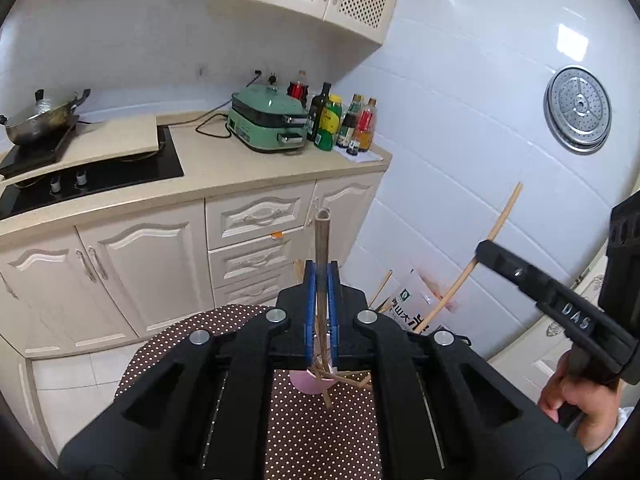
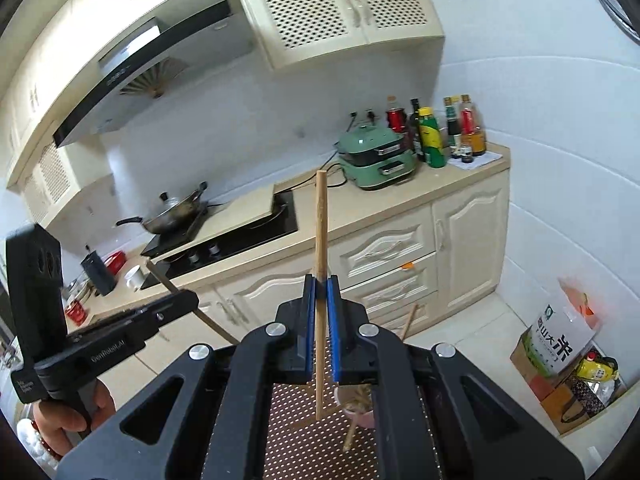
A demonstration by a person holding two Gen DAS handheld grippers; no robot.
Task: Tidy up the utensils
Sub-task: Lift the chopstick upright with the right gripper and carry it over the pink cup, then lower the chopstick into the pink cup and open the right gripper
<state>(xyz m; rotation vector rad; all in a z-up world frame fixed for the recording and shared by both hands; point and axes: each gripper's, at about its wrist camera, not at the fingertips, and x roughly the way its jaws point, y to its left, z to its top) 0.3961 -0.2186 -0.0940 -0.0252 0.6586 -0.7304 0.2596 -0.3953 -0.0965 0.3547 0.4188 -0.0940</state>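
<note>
My left gripper point(image 1: 322, 270) is shut on a dark brown chopstick point(image 1: 321, 236) that stands upright between its blue pads. Below it a pink cup point(image 1: 307, 383) with several chopsticks sits on the brown polka-dot table point(image 1: 320, 432). At the right edge of this view a hand point(image 1: 576, 396) holds my right gripper point(image 1: 486, 250), with a light chopstick point(image 1: 502, 220) slanting up from it. In the right wrist view, my right gripper point(image 2: 321, 280) is shut on that light chopstick point(image 2: 321, 220), above the pink cup point(image 2: 360, 414). My left gripper point(image 2: 188, 302) shows at the left with the dark chopstick point(image 2: 212, 322).
Behind stands a kitchen counter point(image 1: 240, 168) with a black hob point(image 1: 100, 172), a wok point(image 1: 40, 116), a green electric cooker point(image 1: 268, 120) and several bottles point(image 1: 344, 120). A rice bag point(image 2: 560, 344) and a cardboard box point(image 2: 572, 396) are on the floor by the tiled wall.
</note>
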